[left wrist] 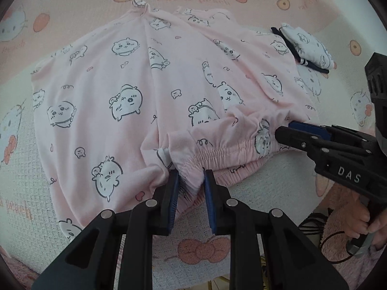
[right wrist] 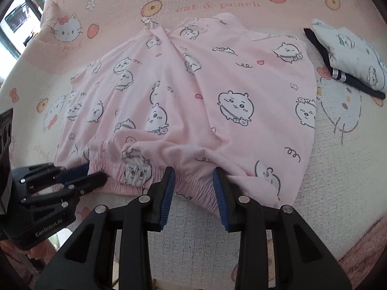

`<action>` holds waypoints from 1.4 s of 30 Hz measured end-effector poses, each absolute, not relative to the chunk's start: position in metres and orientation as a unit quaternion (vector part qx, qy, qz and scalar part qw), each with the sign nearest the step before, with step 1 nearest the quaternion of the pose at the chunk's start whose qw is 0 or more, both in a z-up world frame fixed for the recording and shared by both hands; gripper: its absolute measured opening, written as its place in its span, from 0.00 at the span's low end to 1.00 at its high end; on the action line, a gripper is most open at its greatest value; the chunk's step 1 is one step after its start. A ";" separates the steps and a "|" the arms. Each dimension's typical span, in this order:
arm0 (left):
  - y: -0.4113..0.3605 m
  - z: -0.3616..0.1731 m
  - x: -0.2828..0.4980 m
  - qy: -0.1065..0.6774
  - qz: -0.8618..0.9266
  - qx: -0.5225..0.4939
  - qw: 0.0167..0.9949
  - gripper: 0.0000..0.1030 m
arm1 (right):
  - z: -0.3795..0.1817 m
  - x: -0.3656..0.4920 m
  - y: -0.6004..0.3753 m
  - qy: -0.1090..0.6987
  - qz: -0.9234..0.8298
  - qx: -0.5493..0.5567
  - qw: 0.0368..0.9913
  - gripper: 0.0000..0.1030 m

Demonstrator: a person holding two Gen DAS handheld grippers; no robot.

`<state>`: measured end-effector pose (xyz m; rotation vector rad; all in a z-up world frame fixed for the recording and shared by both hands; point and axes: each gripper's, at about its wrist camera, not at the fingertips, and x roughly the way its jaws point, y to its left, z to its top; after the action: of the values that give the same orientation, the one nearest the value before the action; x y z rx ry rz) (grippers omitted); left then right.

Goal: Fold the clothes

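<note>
Pink shorts (left wrist: pixel 154 91) are spread flat on the bed (left wrist: pixel 72 12), not yet folded. The waistband (left wrist: pixel 217 154) at the near edge is gripped by both jaws. One folded garment (right wrist: pixel 353 55) lies beside.

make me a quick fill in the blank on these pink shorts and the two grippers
1. Both grippers pinch the pink shorts along the elastic ____.
2. The cartoon blanket under the shorts is printed with white ____ faces.
3. The folded white garment lies to the ____ of the shorts.
4. The left gripper has bunched ____ fabric between its pads.

Missing words: waistband; cat; right; pink
</note>
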<state>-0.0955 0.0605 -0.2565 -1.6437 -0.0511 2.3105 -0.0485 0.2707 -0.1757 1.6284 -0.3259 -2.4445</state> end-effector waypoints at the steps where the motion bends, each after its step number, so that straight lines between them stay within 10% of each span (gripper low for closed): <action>1: 0.055 -0.253 -0.094 -0.032 0.807 -0.569 0.154 0.21 | -0.174 -0.049 0.278 -0.135 -0.820 0.549 0.096 0.32; 10: 0.054 -0.254 -0.080 -0.037 0.786 -0.590 0.178 0.22 | -0.180 -0.043 0.283 -0.070 -0.819 0.565 0.072 0.33; 17: 0.003 -0.212 -0.056 -0.134 0.807 -0.564 0.117 0.22 | -0.152 -0.023 0.327 -0.245 -0.816 0.522 0.033 0.33; 25: -0.062 -0.228 -0.034 -0.198 0.775 -0.600 -0.019 0.22 | -0.197 -0.026 0.299 -0.229 -0.773 0.591 0.026 0.35; 37: -0.082 -0.261 -0.022 -0.298 0.720 -0.627 0.022 0.26 | -0.209 -0.051 0.265 -0.159 -0.798 0.580 0.040 0.36; 42: -0.068 -0.262 -0.025 -0.276 0.719 -0.637 0.048 0.30 | -0.209 -0.054 0.258 -0.189 -0.794 0.570 0.090 0.18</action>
<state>-0.0254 -0.0682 -0.2617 -1.9409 -0.8404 2.1905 -0.0537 0.2576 -0.2093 1.6953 -0.5631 -2.3610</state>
